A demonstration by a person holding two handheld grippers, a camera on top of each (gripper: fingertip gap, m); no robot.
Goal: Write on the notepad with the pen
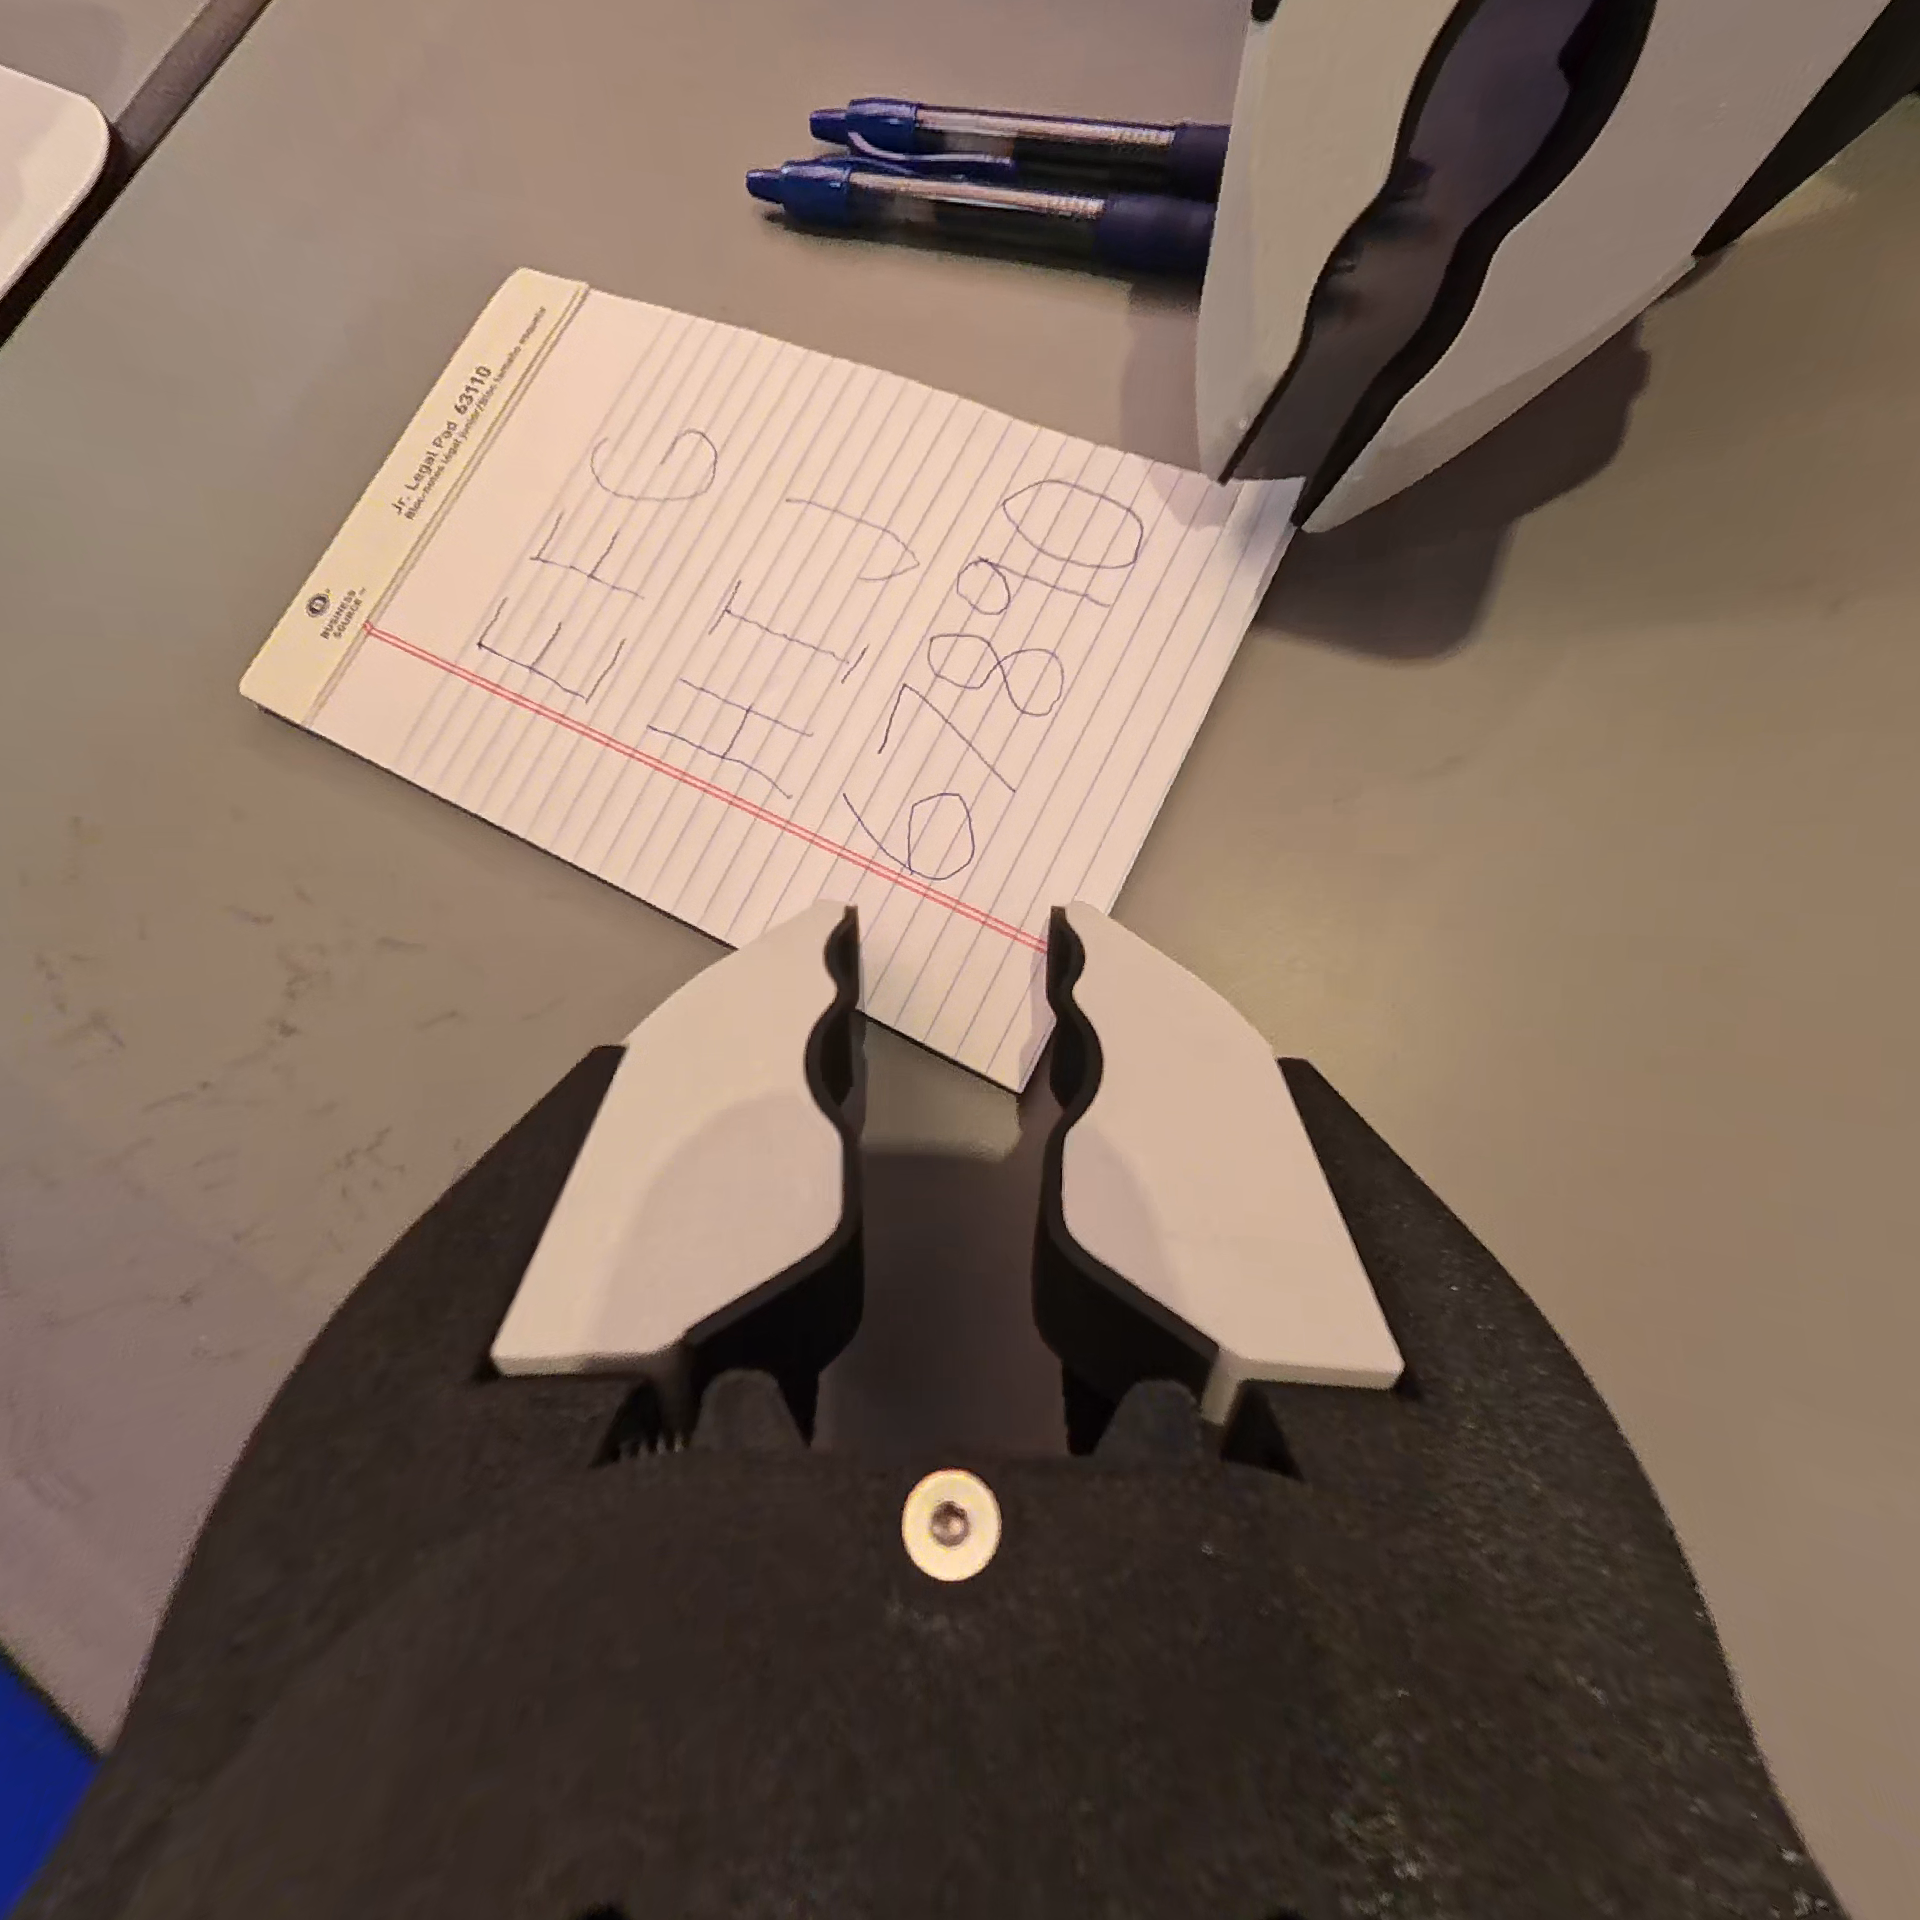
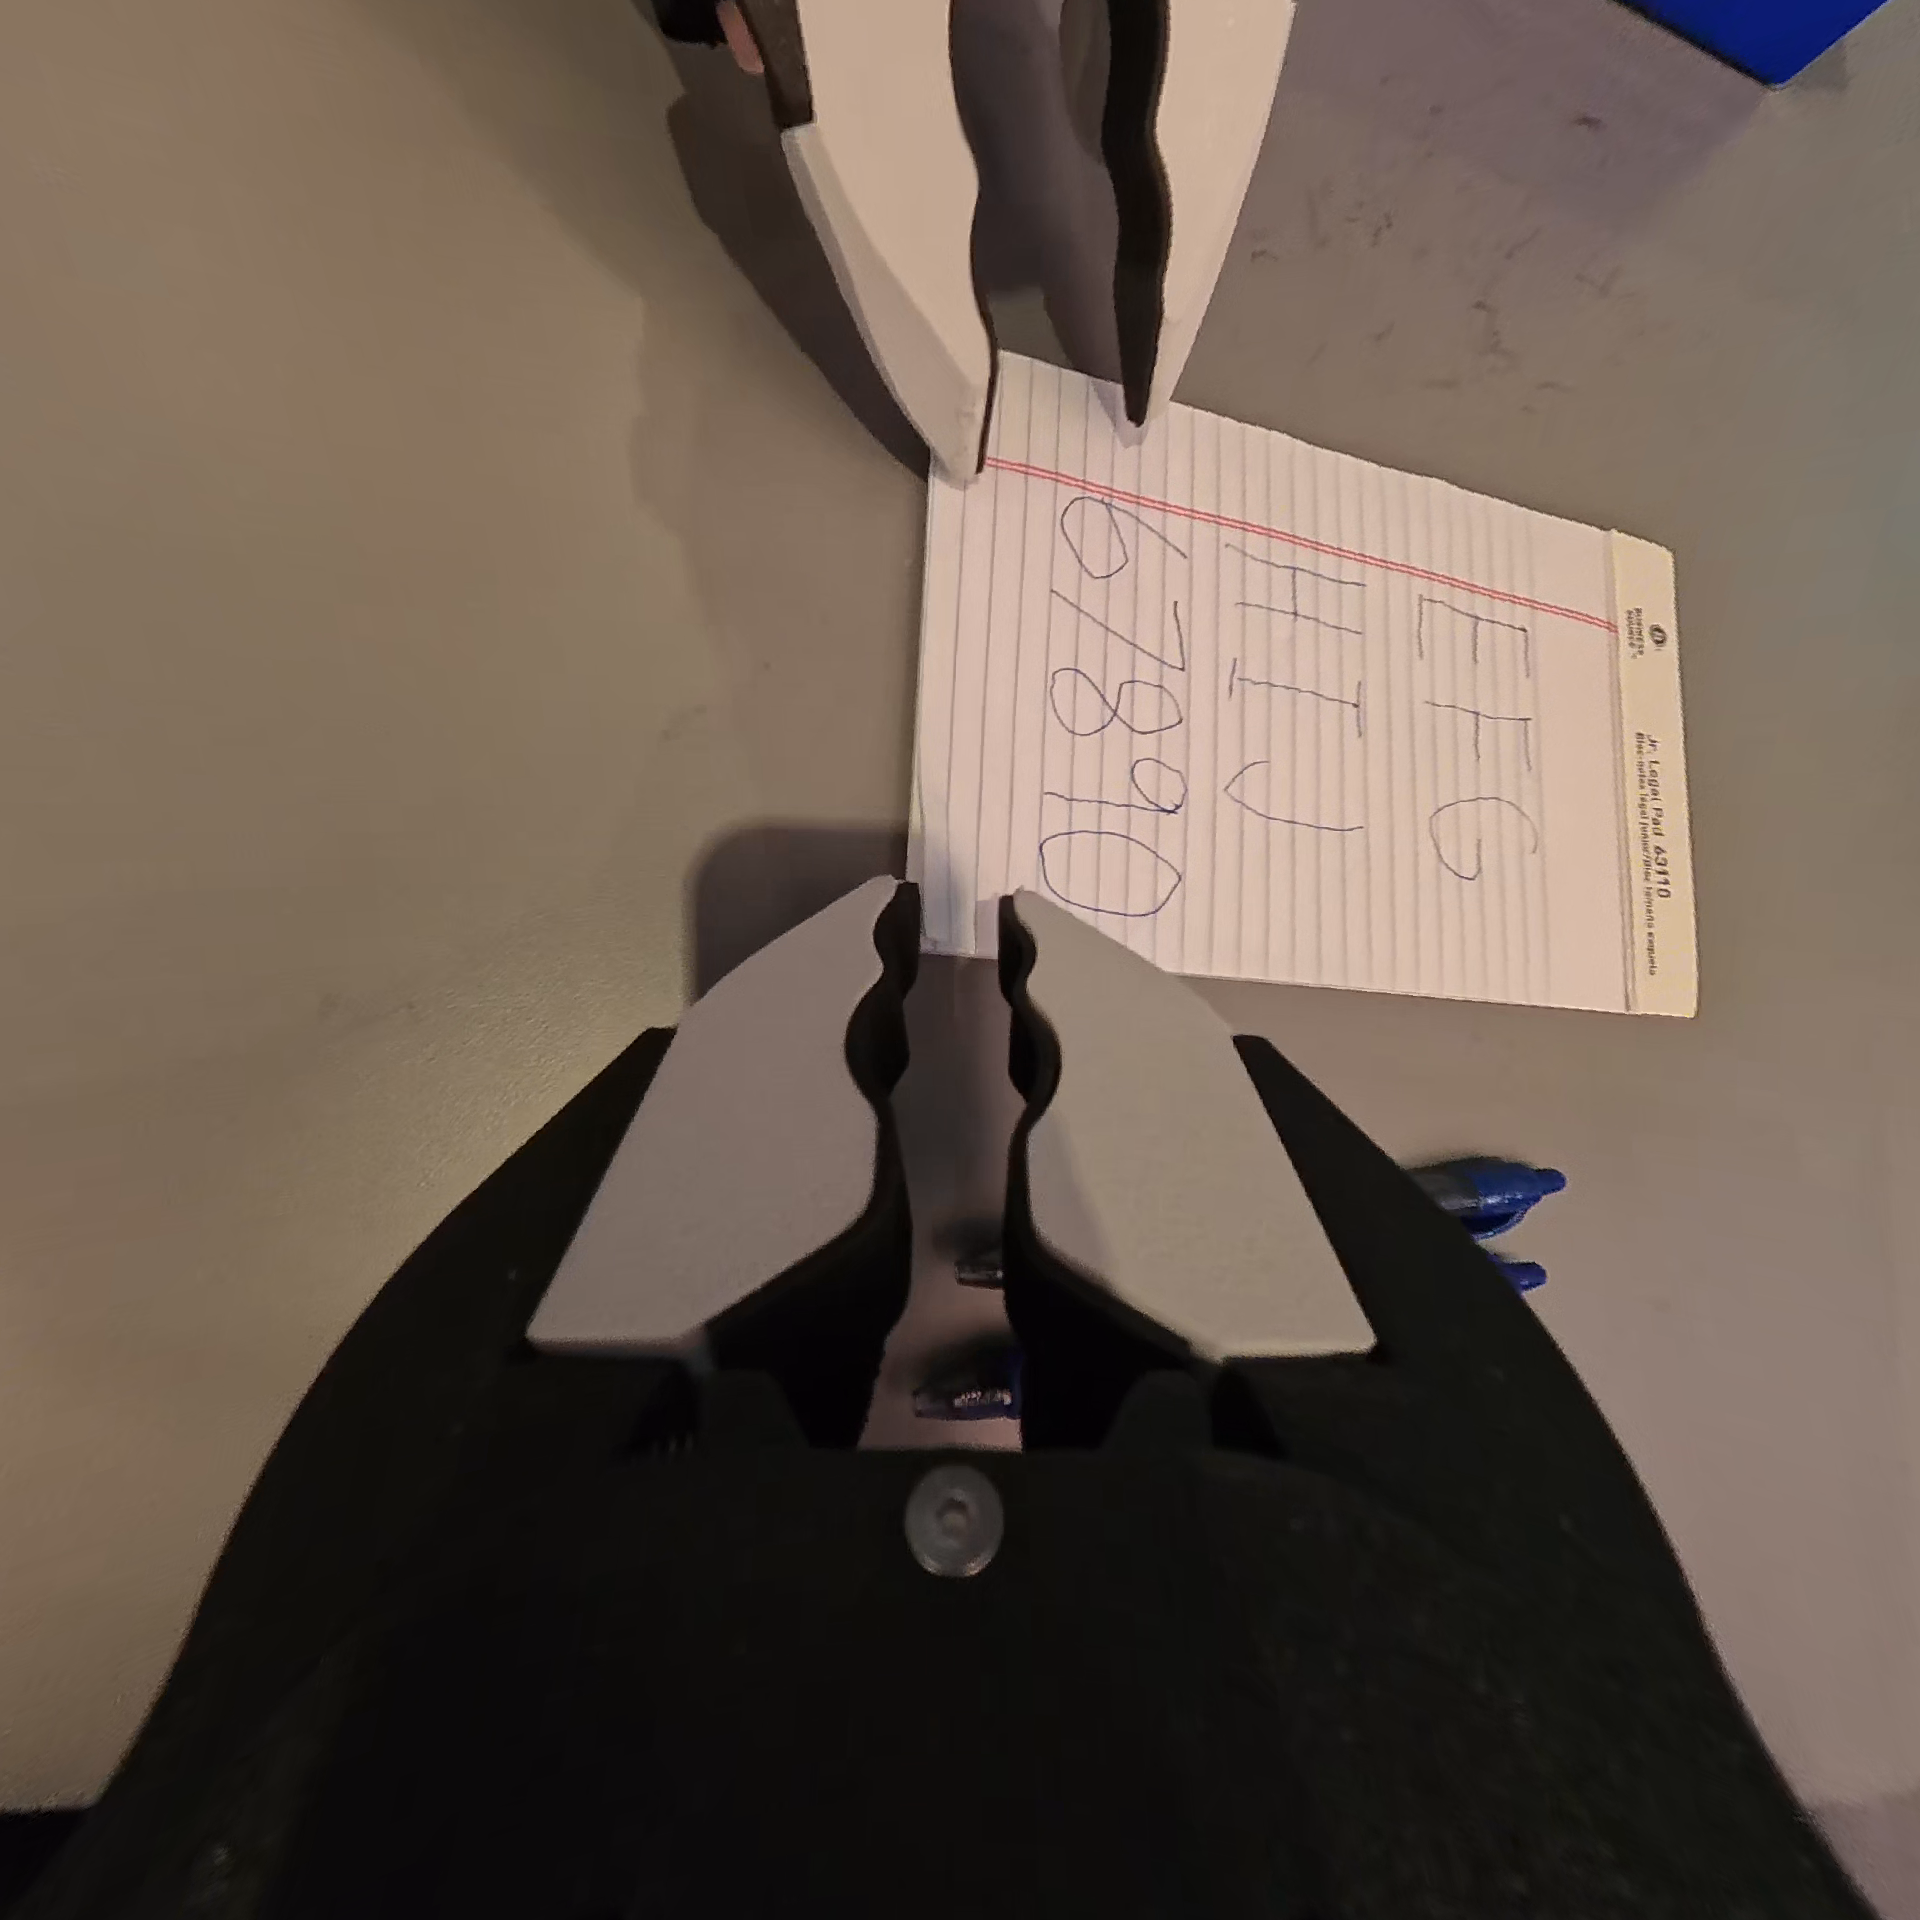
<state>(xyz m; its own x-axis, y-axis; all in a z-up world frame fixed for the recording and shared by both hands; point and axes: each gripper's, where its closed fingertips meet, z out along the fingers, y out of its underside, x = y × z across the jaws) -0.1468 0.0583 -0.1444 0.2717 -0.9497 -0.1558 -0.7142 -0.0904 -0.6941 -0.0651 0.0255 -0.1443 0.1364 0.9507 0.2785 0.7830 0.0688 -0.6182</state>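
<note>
A white lined notepad (image 1: 727,644) with blue handwriting lies flat on the grey table; it also shows in the right wrist view (image 2: 1351,748). My left gripper (image 1: 954,925) is open, its fingertips astride the pad's bottom corner by the red margin line. My right gripper (image 2: 958,899) is open with a narrow gap, its tips at the other bottom corner of the pad. Each gripper shows in the other's view: the right (image 1: 1268,499), the left (image 2: 1055,436). Two blue pens (image 1: 987,166) lie side by side on the table beyond the pad, under the right gripper (image 2: 1496,1195). Neither gripper holds a pen.
A white object (image 1: 42,177) sits at the far left table edge. A blue object (image 2: 1818,31) lies behind the left gripper. The bare grey tabletop (image 1: 260,987) spreads left of the pad. My right fingertips sit around 10 cm from my left ones. My left gripper is the nearer one to the blue object (image 2: 1818,31): about 30 cm, against 40 cm.
</note>
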